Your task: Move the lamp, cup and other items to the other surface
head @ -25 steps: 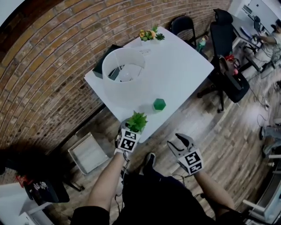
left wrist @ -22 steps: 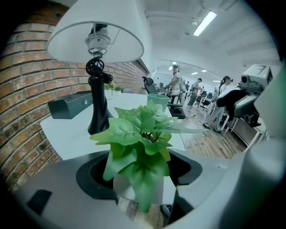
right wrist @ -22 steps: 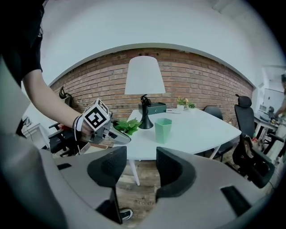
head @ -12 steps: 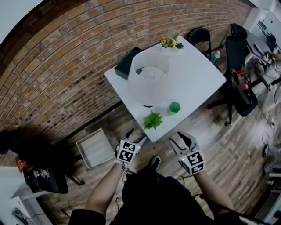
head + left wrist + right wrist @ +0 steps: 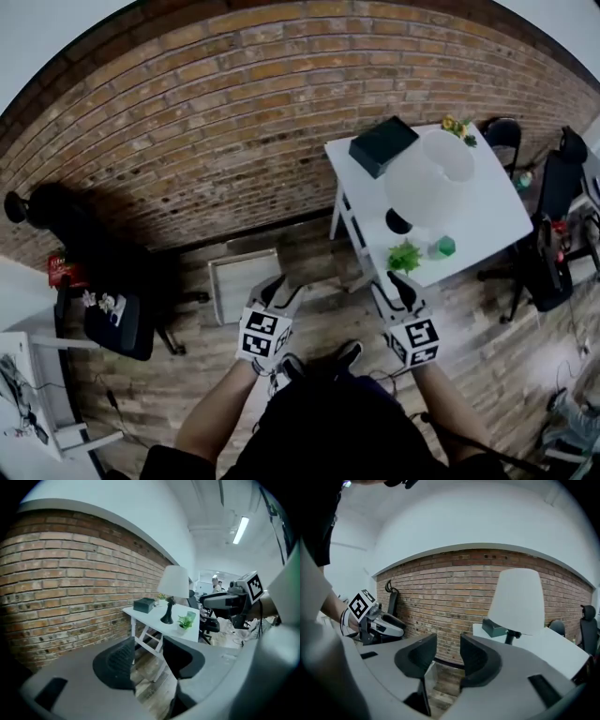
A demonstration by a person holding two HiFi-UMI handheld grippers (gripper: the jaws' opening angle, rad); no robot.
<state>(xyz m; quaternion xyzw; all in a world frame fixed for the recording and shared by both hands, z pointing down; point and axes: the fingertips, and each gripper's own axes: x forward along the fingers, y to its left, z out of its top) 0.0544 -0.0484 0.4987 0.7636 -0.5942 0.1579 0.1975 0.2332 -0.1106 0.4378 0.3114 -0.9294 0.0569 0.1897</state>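
The white table stands at the upper right of the head view. It bears a lamp with a white shade, a black box, a small green plant, a green cup and a flower pot. My left gripper and right gripper hang over the wooden floor, short of the table. Both jaws are closing with nothing between them. The left gripper view shows the lamp, the plant and the cup well ahead of my left gripper. The lamp shade shows beyond my right gripper.
A brick wall runs behind the table. A shallow white tray lies on the floor by the wall. A black chair and a white desk are at the left. Office chairs stand to the right of the table.
The head view has swung left, so the table has slid from the middle to the upper right. My left gripper has come away from the plant, and both grippers are farther from the table.
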